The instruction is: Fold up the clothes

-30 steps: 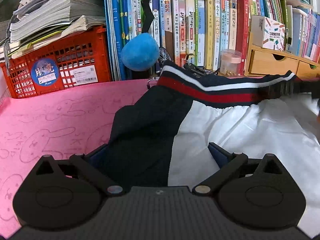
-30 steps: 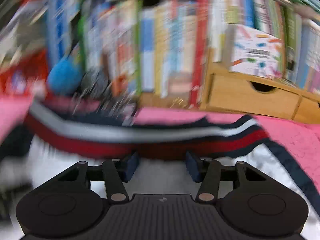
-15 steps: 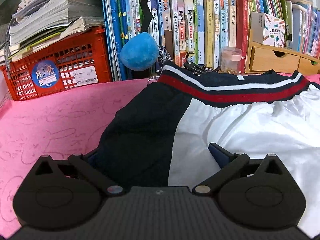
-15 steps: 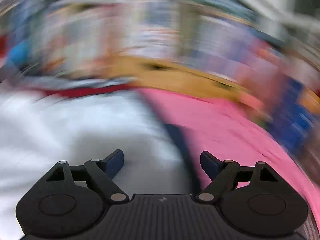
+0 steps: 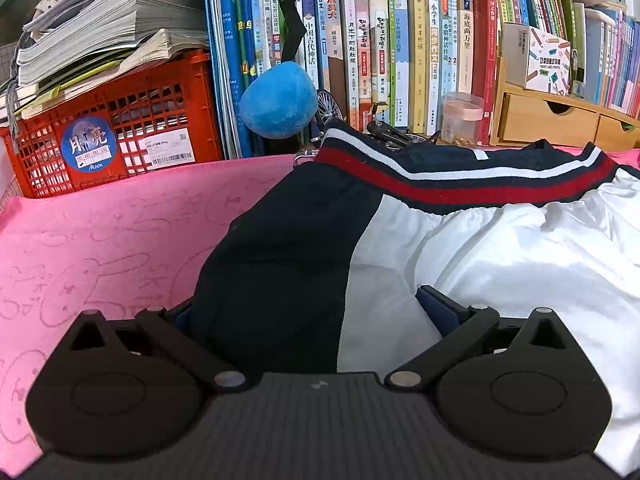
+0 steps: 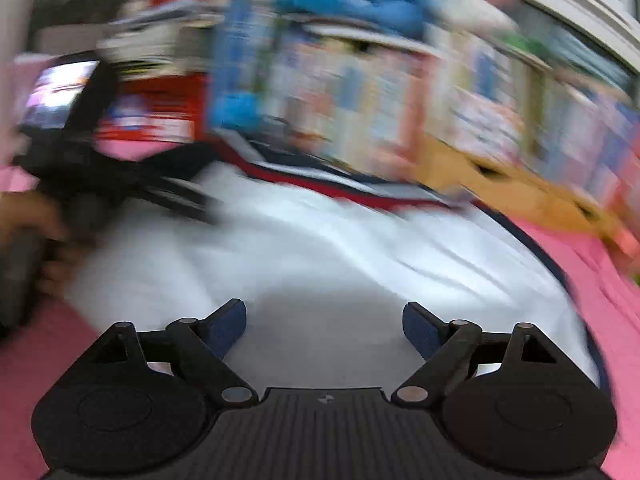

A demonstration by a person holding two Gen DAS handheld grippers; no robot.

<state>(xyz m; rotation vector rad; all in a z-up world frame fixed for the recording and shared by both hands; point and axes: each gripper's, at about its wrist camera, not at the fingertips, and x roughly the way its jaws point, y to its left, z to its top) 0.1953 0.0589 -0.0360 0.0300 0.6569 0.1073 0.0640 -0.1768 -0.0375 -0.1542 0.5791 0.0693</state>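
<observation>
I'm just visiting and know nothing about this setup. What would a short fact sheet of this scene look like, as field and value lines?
Garment: white and navy shorts with a red, white and navy striped waistband
Surface: pink cloth with faint drawings
Left gripper: fingers wide apart, shorts fabric bunched between them
Right gripper: jaws opening, over the white fabric, nothing gripped; view blurred
Behind: row of books, red crate, blue plush ball, wooden drawers

The garment (image 5: 460,248) is lying on the table (image 5: 100,240), its waistband (image 5: 460,176) toward the books (image 5: 400,52) standing behind. The crate (image 5: 120,128) is sitting behind the table at the left, the plush ball (image 5: 278,100) to its right. The drawer unit (image 5: 552,120) is apparently standing behind the garment's right end.
</observation>
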